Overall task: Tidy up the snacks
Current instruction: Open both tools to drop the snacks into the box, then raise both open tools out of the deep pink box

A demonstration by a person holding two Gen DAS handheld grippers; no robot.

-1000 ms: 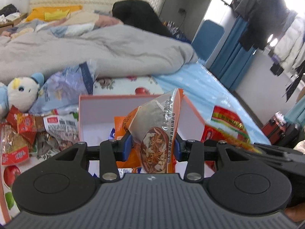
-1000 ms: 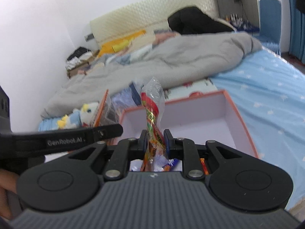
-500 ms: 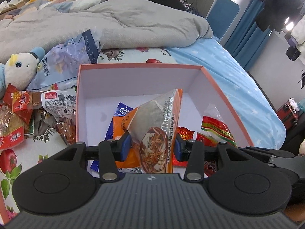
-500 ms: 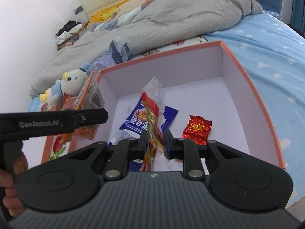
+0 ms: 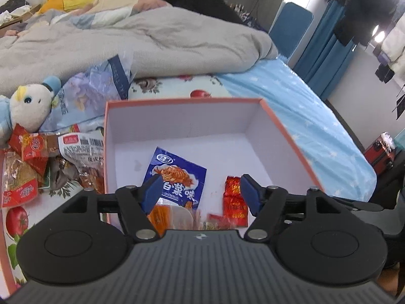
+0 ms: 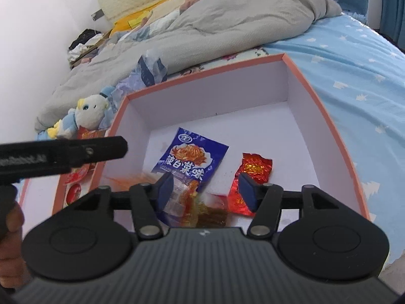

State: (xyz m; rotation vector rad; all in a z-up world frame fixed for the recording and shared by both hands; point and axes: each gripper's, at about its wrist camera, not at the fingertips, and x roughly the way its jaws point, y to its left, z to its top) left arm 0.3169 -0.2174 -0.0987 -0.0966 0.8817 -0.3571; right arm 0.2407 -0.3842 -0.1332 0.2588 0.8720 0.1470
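Observation:
A cardboard box with an orange rim [image 5: 283,126] and white inside lies open on the bed. A blue snack packet [image 5: 174,177] and a red foil packet [image 5: 234,197] lie flat in it. My left gripper [image 5: 200,190] hangs over the box's near end, its jaws opening, nothing pressed between the pads. Below it a clear and orange packet [image 5: 174,215] lies blurred on the box floor. My right gripper [image 6: 206,185] hovers over the same box [image 6: 316,96], jaws also opening. A clear red and orange packet [image 6: 200,207] lies loose under it, beside the blue packet [image 6: 189,157] and the red one [image 6: 253,172].
Several loose snack packets [image 5: 30,167] are piled left of the box, next to a plush toy [image 5: 27,103] and a blue tissue pack [image 5: 88,93]. A grey duvet [image 5: 152,40] is bunched behind. The left gripper's black body [image 6: 63,154] crosses the box's left wall, held by a hand [image 6: 10,228].
Both grippers sank towards the box, then their jaws spread. The left let go of its clear and orange packet and the right its red and orange one; both packets dropped into the box.

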